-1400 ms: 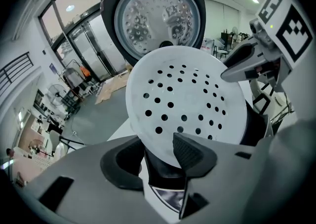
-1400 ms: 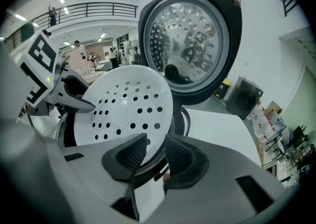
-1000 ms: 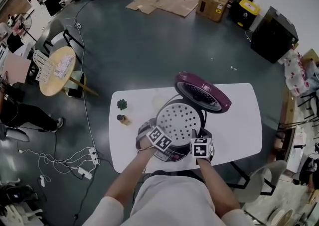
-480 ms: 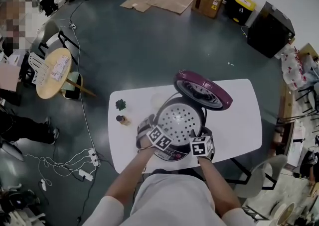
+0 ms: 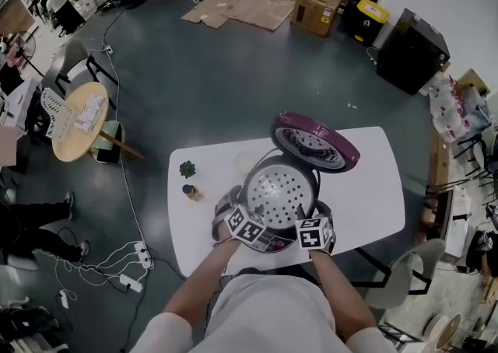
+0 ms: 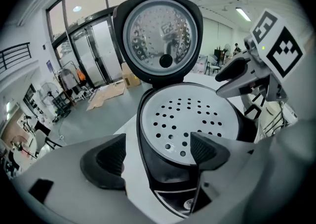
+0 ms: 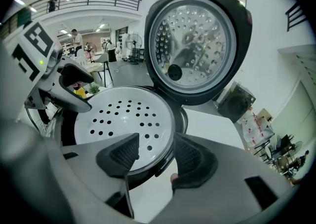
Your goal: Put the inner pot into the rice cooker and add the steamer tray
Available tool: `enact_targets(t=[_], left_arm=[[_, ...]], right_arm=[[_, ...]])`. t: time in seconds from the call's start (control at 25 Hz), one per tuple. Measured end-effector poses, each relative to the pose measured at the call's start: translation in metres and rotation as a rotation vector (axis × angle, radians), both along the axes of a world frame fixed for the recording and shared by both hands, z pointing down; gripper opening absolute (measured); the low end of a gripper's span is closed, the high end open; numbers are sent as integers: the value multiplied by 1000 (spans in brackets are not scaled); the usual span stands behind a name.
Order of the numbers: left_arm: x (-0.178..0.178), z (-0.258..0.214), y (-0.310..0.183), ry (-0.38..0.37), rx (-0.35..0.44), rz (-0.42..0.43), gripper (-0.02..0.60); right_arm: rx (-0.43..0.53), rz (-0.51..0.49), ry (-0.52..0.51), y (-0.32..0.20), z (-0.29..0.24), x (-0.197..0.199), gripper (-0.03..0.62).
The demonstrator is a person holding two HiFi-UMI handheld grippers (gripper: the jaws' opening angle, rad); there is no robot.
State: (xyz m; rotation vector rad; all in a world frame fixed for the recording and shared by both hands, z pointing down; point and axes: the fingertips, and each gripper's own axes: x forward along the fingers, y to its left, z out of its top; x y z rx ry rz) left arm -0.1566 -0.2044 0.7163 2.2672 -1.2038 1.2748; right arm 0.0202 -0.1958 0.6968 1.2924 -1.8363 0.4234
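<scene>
Fingers of left gripper and right gripper, just opening apart, straddle the steamer tray rim at lower centre, apparently to release it.

Both forearms reach forward and down, side by side. The left gripper and right gripper have just been opening (jaws apart now), the edge of the steamer tray between each pair, unpressed.

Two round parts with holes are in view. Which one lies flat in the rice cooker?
The white steamer tray, lying level in the mouth of the rice cooker. The other, a shiny metal plate, sits inside the raised lid, tilted up.
</scene>
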Motion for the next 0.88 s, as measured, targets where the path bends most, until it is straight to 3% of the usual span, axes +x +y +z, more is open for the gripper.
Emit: enact_targets(t=[0.32, 0.88], left_arm=[[12, -38, 7, 151, 34, -6, 376], [16, -87, 42, 288, 92, -69, 272]], right_arm=[[91, 14, -51, 6, -30, 10, 218], [227, -31, -180, 29, -102, 10, 160]])
